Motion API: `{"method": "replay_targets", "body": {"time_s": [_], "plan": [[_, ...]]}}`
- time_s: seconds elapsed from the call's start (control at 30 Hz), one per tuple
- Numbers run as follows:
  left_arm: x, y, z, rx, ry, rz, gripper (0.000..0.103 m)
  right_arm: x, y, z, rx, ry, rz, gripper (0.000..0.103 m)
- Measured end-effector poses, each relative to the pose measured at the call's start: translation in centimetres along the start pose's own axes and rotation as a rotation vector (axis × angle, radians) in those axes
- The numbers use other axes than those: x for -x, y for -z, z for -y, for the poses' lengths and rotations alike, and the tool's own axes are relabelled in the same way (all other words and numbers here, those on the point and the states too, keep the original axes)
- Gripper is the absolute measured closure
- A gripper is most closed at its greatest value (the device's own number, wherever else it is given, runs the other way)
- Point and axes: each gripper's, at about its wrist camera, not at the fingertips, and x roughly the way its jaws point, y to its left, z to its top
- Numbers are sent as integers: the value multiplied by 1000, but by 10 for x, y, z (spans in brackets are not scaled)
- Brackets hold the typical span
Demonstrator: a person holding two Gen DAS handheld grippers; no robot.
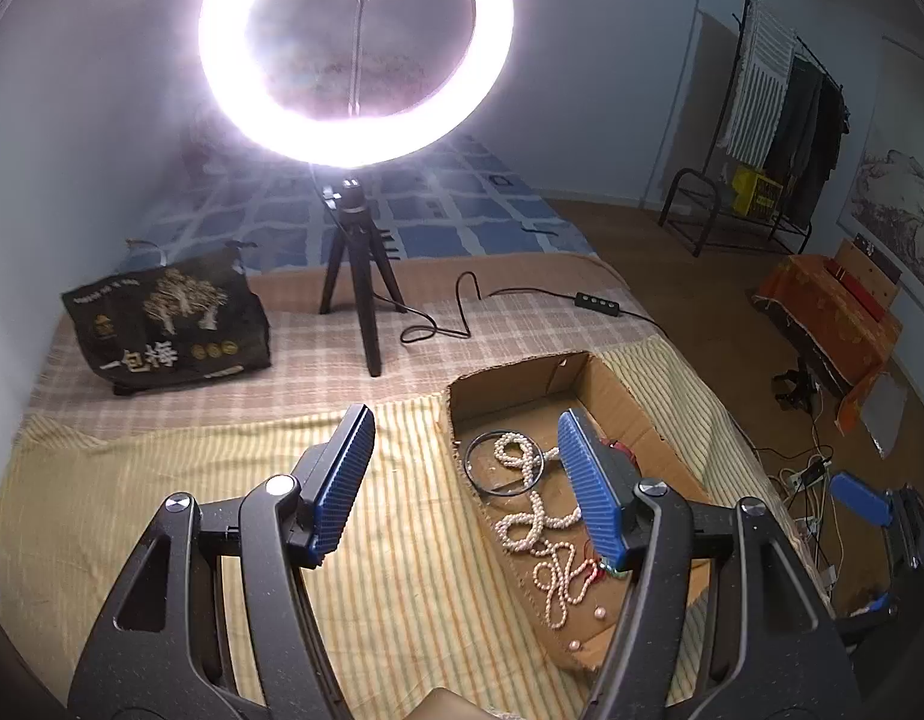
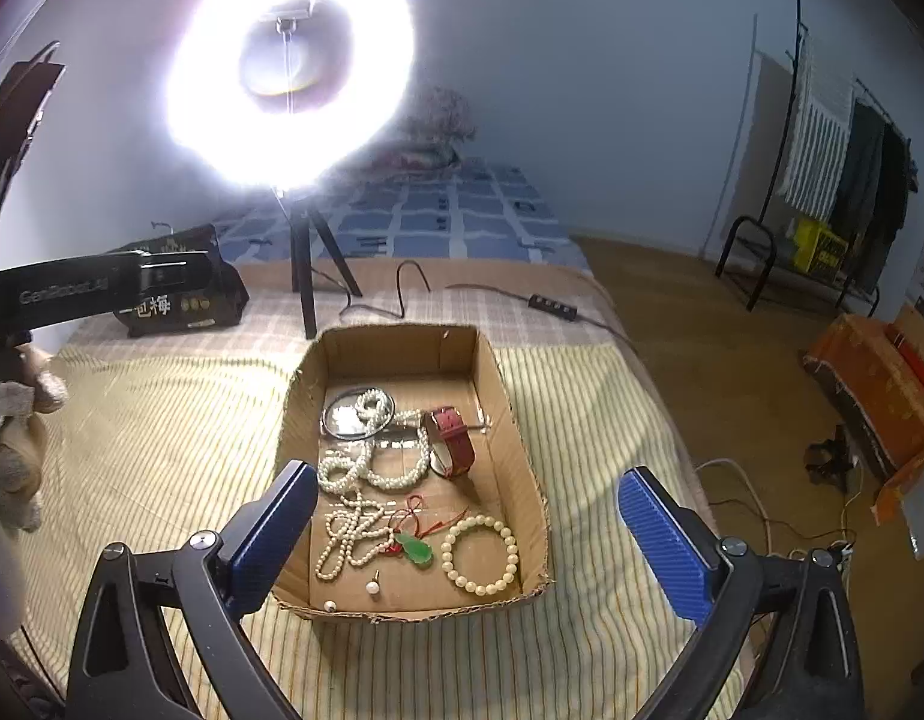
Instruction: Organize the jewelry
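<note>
Hovering over a bed (image 2: 132, 420) covered in a yellow striped, finely ribbed cloth, with both tongs empty and gaping: left gripper (image 1: 462, 480) with its blue ridged pads (image 1: 342, 480) well apart, nothing between them, its right pad overlapping the near left part of the box in view; right gripper (image 2: 468, 540) spread wider still, its ribbed blue pads (image 2: 660, 546) straddling the near end of the box without touching it. Sitting on the striped cloth, a shallow brown cardboard box (image 2: 516, 456), rectangular, with ragged torn edges and a creased floor. Lying inside it, all the jewelry: a tangled pearl strand (image 2: 366, 468) of small round cream beads looping from the far end toward the near left; a thin dark hoop (image 2: 342, 429) under its far loops, seemingly round with a shiny centre; a red watch (image 2: 453, 438) with a leathery strap, curled on its side right of the pearls; a bracelet (image 2: 480, 555) of larger smooth ivory beads forming a neat circle in the near right corner; a glossy green pendant (image 2: 417, 549) on a thin red cord just left of the bracelet; two loose pearl studs (image 2: 373, 588) near the front wall. Glaring behind the box, a round ring light (image 1: 354, 54) on a slim black tripod, its cable snaking over a checked blanket; slumping to the left, a black printed bag (image 1: 168, 324), soft and crumpled
</note>
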Motion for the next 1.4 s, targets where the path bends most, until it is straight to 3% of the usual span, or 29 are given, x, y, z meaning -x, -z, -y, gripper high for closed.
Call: {"method": "replay_targets", "body": {"time_s": [0.1,0.17,0.43,0.83,0.93,1.0,1.17,1.4], "plan": [[19,1,-4,-5,-4,13,35,13,-1,-4,5,22,31,0],[34,3,-8,-4,-5,35,26,20,-2,-5,1,29,49,0],[86,29,-21,-9,-19,101,20,44,-2,-5,-33,46,106,0],[116,64,-6,-83,-13,124,19,79,-2,-13,-42,80,210,0],[118,70,-3,-94,-13,132,5,83,-2,-14,-48,81,235,0],[120,73,-1,-98,-23,158,3,83,-3,-14,-52,84,249,0],[125,75,1,-121,-74,207,0,80,-5,-14,-76,63,250,0],[119,76,2,-112,-67,173,0,73,-2,-22,-57,51,236,0]]}}
